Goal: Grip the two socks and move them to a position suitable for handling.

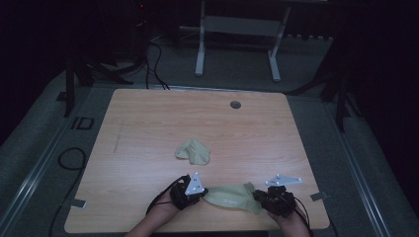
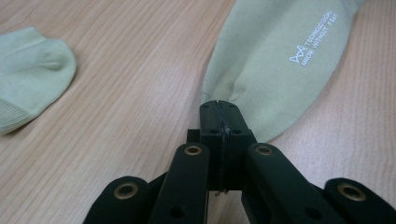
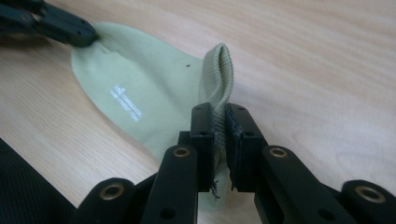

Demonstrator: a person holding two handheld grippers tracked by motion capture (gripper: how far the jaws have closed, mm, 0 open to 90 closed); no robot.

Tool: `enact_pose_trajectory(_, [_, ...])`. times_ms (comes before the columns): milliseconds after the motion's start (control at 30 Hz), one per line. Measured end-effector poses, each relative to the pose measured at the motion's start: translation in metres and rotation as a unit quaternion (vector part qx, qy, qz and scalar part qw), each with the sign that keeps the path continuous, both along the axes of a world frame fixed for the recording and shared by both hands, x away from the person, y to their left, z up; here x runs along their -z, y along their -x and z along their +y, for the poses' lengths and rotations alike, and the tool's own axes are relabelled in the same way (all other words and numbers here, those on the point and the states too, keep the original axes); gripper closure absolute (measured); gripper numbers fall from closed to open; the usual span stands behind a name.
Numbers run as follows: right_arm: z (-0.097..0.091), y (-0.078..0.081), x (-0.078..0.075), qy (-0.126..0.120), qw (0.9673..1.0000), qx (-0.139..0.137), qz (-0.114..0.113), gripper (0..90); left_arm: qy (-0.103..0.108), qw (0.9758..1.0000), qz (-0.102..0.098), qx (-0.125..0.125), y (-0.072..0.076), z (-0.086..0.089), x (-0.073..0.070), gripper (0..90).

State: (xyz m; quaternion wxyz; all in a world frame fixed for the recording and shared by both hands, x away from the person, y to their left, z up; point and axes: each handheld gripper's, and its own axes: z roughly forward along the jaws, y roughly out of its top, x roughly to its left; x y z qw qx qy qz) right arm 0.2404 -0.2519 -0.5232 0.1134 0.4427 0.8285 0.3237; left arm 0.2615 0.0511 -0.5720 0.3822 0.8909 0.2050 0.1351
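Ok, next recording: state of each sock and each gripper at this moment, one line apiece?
Near sock: stretched flat on the table between both grippers, white lettering facing up.
Far sock: lying loose and crumpled mid-table, untouched.
Left gripper: shut on the near sock's toe end.
Right gripper: shut on the near sock's ribbed cuff.

left hand-held gripper (image 1: 201,190) clamped, right hand-held gripper (image 1: 258,195) clamped

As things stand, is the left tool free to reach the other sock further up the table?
Probably not yet: the left tool is shut on the near sock, whose cuff the right tool also grips. The bare table leaves the way to the far sock open.
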Motion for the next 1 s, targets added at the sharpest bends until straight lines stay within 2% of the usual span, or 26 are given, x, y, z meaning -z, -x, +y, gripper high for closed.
enact_pose_trajectory(167, [-0.010,-0.003,0.010,0.009,0.9996,0.026,0.010,72.1,0.001,1.0000,0.002,0.002,-0.001,-0.001,0.000,89.1])
enact_pose_trajectory(333, [-0.020,-0.005,0.009,0.009,0.9991,0.040,0.011,66.8,0.009,0.9999,0.010,0.001,-0.003,0.000,0.000,88.8])
enact_pose_trajectory(367, [-0.020,-0.005,0.009,0.009,0.9991,0.040,0.011,66.8,0.009,0.9999,0.010,0.001,-0.003,0.000,0.000,86.7])
enact_pose_trajectory(400, [-0.022,-0.006,0.007,0.006,0.9990,0.044,0.007,62.8,0.020,0.9996,0.021,0.003,-0.004,0.001,0.000,83.6])
enact_pose_trajectory(433, [-0.022,-0.007,0.005,0.005,0.9991,0.042,0.005,60.8,0.021,0.9995,0.024,0.002,-0.004,0.000,-0.001,80.4])
enact_pose_trajectory(500, [-0.022,-0.007,0.003,0.005,0.9991,0.042,0.001,59.0,0.025,0.9993,0.026,0.002,-0.003,0.001,-0.002,73.2])
enact_pose_trajectory(533, [-0.021,-0.009,0.002,0.004,0.9991,0.042,-0.002,56.5,0.041,0.9987,0.030,0.004,-0.002,0.003,-0.007,73.2])
enact_pose_trajectory(567, [-0.021,-0.009,0.002,0.004,0.9991,0.042,-0.002,56.5,0.041,0.9987,0.030,0.004,-0.002,0.003,-0.007,66.5])
enact_pose_trajectory(633, [-0.016,-0.016,-0.004,0.000,0.9995,0.031,-0.009,51.2,0.061,0.9977,0.030,0.001,0.001,0.008,-0.014,61.3])
enact_pose_trajectory(767, [-0.006,-0.029,-0.007,0.008,0.9998,0.016,-0.011,48.2,0.062,0.9976,0.031,-0.005,0.006,0.017,-0.019,57.5])
enact_pose_trajectory(900, [0.006,-0.040,-0.010,0.012,0.9998,0.004,-0.015,46.9,0.061,0.9974,0.038,-0.008,0.010,0.026,-0.018,57.5])
enact_pose_trajectory(933, [0.014,-0.048,-0.010,0.015,0.9997,-0.005,-0.016,45.9,0.057,0.9974,0.041,-0.014,0.011,0.032,-0.016,57.4])
enact_pose_trajectory(1000, [0.024,-0.056,-0.011,0.018,0.9996,-0.015,-0.015,45.5,0.063,0.9967,0.047,-0.018,0.011,0.037,-0.016,57.4])
